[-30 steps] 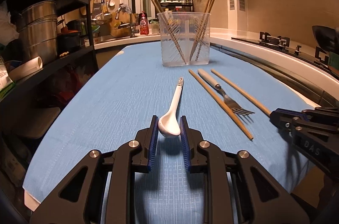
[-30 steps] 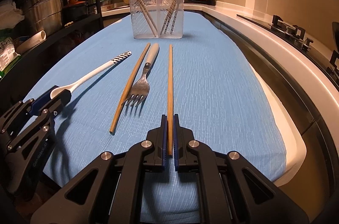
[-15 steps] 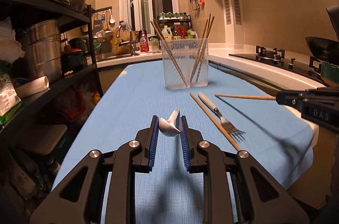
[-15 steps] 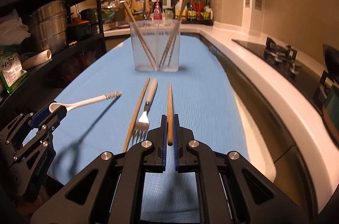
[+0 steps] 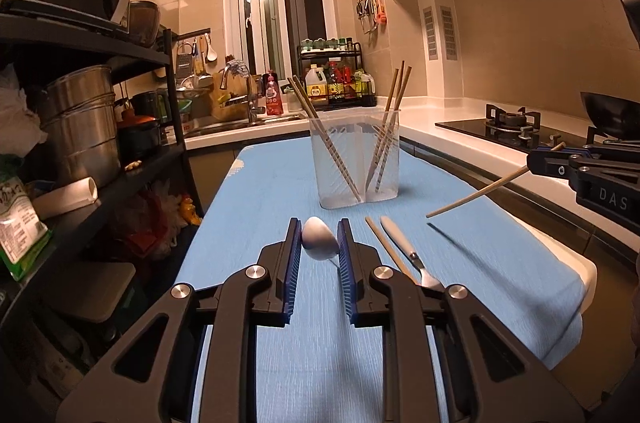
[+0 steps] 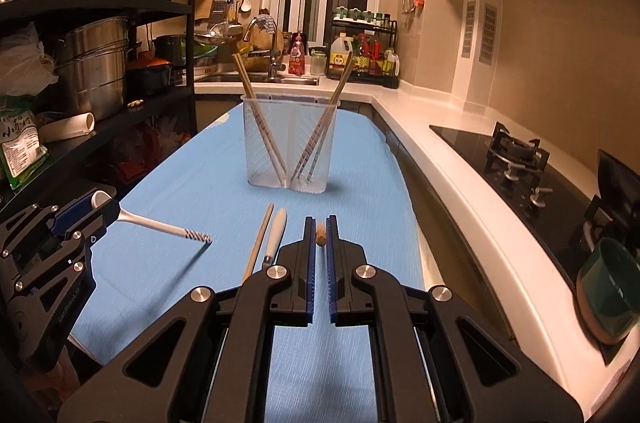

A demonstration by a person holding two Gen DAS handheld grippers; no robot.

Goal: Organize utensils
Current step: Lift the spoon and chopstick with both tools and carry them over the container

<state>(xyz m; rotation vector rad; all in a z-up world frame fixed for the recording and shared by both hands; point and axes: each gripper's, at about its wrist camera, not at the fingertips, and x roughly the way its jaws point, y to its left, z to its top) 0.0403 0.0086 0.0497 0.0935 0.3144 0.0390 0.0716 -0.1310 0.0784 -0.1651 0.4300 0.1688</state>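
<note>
My left gripper [image 5: 319, 243] is shut on the bowl of a white ceramic spoon [image 5: 318, 243] and holds it above the blue mat; its handle [image 6: 168, 228] points down and away in the right wrist view. My right gripper [image 6: 320, 235] is shut on a wooden chopstick [image 6: 320, 237], seen end-on here and slanting down in the left wrist view [image 5: 476, 195]. A clear two-compartment holder [image 5: 354, 159] with several chopsticks stands ahead on the mat. A fork [image 5: 404, 247] and another chopstick [image 5: 382, 243] lie on the mat.
The blue mat [image 5: 256, 207] covers a narrow table. A black shelf rack [image 5: 100, 159] with pots stands close on the left. A white counter with a gas hob [image 6: 516, 151] runs along the right, with a green mug [image 6: 608, 287] near me.
Both grippers have risen off the mat with their loads. The spoon and the chopstick now tilt downward in the air. The fork and the second chopstick stay where they lay.
</note>
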